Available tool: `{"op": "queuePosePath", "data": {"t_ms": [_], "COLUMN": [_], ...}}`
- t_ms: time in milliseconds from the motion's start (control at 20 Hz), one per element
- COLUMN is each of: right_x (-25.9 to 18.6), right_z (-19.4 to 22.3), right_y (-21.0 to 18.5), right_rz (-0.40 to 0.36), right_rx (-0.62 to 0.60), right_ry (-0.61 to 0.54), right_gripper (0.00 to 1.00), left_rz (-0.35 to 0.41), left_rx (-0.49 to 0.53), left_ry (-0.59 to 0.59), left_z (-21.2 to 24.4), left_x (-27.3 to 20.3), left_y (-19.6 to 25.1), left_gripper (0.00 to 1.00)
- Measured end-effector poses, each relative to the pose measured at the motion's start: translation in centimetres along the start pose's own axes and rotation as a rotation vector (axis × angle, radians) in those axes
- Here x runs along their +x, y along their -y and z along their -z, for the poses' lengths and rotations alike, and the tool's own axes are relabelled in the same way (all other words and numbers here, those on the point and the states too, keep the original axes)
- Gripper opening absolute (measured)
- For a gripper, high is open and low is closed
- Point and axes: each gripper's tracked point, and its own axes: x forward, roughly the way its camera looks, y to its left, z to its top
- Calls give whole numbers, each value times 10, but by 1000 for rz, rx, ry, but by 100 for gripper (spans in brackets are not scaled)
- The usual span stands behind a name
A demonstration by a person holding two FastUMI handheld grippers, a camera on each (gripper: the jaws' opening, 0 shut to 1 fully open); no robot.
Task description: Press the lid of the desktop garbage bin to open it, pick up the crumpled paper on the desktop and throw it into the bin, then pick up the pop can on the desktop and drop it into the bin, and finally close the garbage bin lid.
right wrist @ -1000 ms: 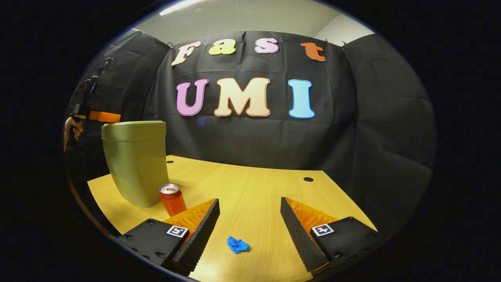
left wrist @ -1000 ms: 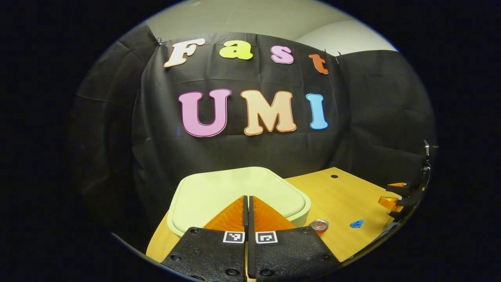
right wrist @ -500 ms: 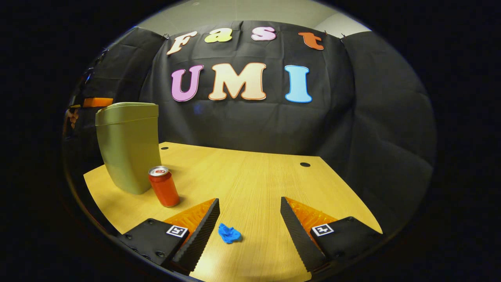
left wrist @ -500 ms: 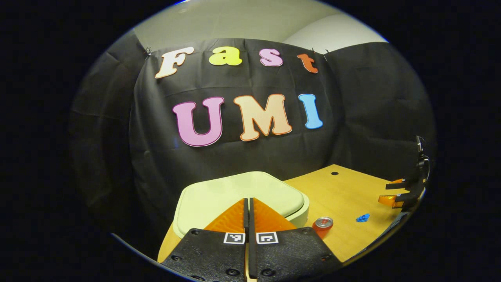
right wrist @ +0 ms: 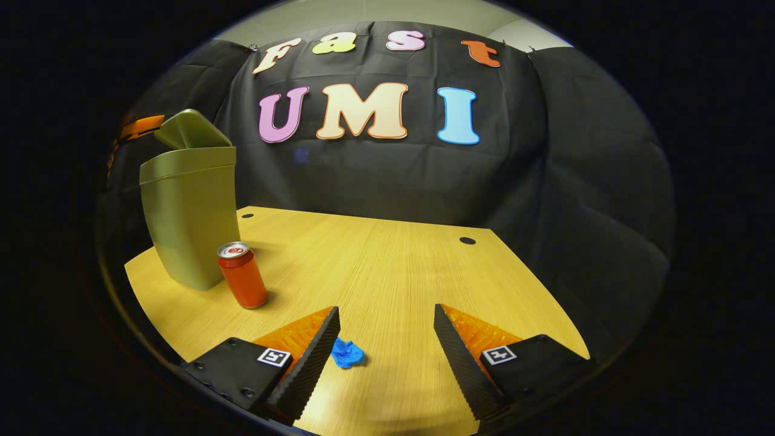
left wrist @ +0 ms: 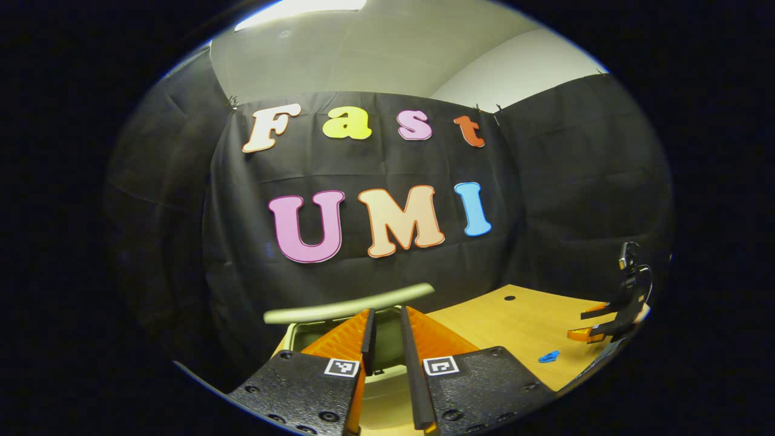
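The olive-green bin stands at the left of the wooden desk, its lid tilted up at the back. In the left gripper view the raised lid hangs over the dark bin opening. My left gripper hovers just above that opening, its fingers a narrow gap apart with nothing between them. A red pop can stands upright beside the bin. The blue crumpled paper lies on the desk close to the left finger of my open right gripper.
Two round cable holes mark the desk's far side. Black cloth walls close in the back and sides. In the left gripper view the right gripper sits low at the far right, near the paper.
The bin lid has sprung up from flat. My left gripper has lifted and its fingers have parted slightly. The right gripper has come nearer the blue paper, which now lies by its left finger.
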Motion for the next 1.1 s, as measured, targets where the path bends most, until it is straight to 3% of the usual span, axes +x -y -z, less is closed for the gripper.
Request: {"op": "queuePosePath", "data": {"t_ms": [100,350,450,550,650,900,1100], "right_x": [4,9,9,10,9,25,35], "right_z": [2,19,26,31,38,53,62], "right_y": [-5,-19,-25,-36,-38,-45,-45], "right_rz": [-14,-84,-121,-166,-194,-197,-178], "right_rx": [-7,-49,-72,-80,-85,-94,-106], "right_ry": [-11,-110,-165,-214,-255,-336,-378], "right_gripper": [98,100,99,99,99,99,99], "left_rz": [50,151,192,231,254,307,292], "left_rx": [-33,-27,-13,-14,-29,-99,-103], "left_ry": [-5,2,3,5,10,-16,-44], "left_z": [8,32,45,58,72,113,137], "left_x": [-6,-30,-41,-52,-61,-71,-71], "left_y": [19,64,81,97,106,120,111], "left_gripper": [34,37,53,75,84,90,91]}}
